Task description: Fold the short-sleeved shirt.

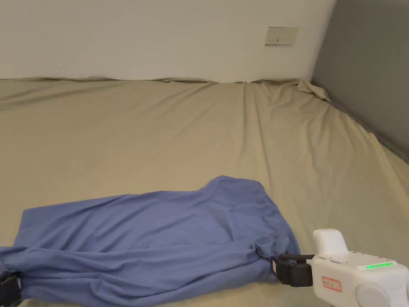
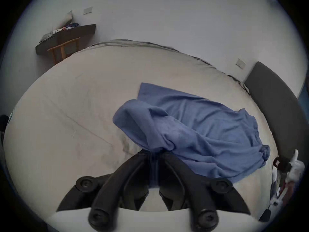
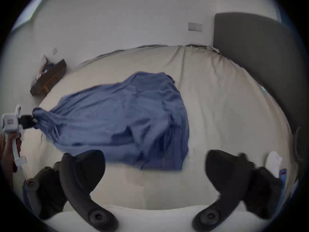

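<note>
1. Beige bed (image 1: 159, 132) against a white wall.
2. Blue shirt (image 1: 159, 236) lies rumpled on its near side.
3. My left gripper (image 2: 154, 153) pinches one bunched end; my right gripper (image 3: 154, 167) gapes wide, empty.
4. Judged light, limp; grip hems or shoulders.

Bed (image 1: 159, 132) in creased tan sheet, rumpled blue shirt (image 1: 159, 236) lying on it

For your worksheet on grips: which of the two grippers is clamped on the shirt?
The left gripper: its fingers pinch the blue shirt. The right gripper is open.
</note>
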